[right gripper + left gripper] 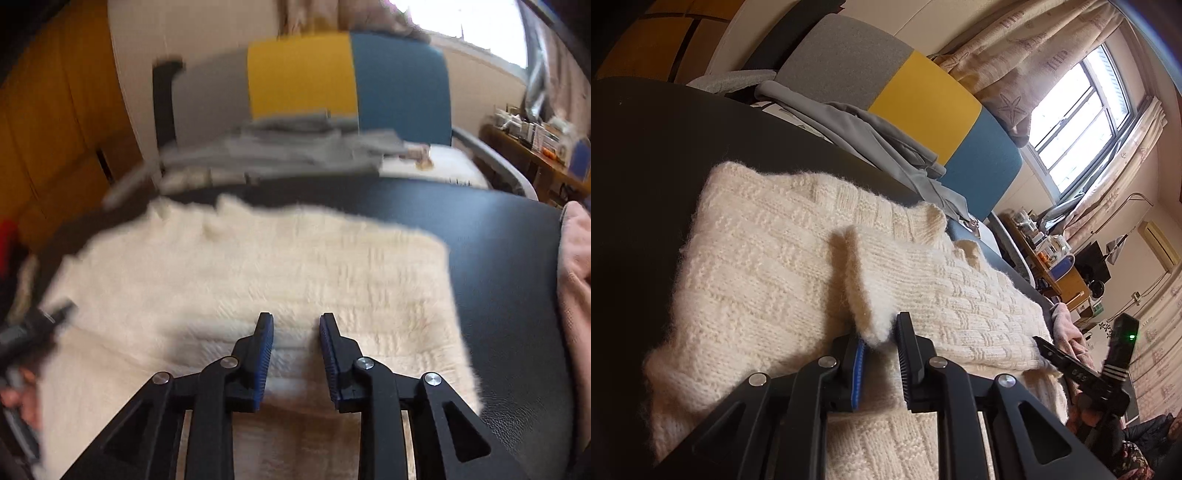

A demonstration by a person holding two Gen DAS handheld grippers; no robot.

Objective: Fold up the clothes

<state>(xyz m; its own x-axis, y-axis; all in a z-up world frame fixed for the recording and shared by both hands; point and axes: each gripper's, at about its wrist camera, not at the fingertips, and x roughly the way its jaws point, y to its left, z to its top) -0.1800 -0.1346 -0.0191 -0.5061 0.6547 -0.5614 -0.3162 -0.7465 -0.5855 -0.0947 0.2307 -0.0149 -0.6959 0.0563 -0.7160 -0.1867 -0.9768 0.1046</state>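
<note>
Cream sweater [768,236], a basket-weave knit in blocks, spread on the black leather-look table [509,295]. Behind the table, a chair back [905,99] in three panels: grey, yellow, teal-blue. Grey garments [871,136] are heaped just past the table's far edge. Pink cloth [576,280] at the table's right edge. Beige curtains [1027,70] with a starfish print beyond.

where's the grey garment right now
The grey garment lies crumpled beyond the far edge of the black table, against the grey, yellow and blue chair back, behind the cream sweater.
</note>
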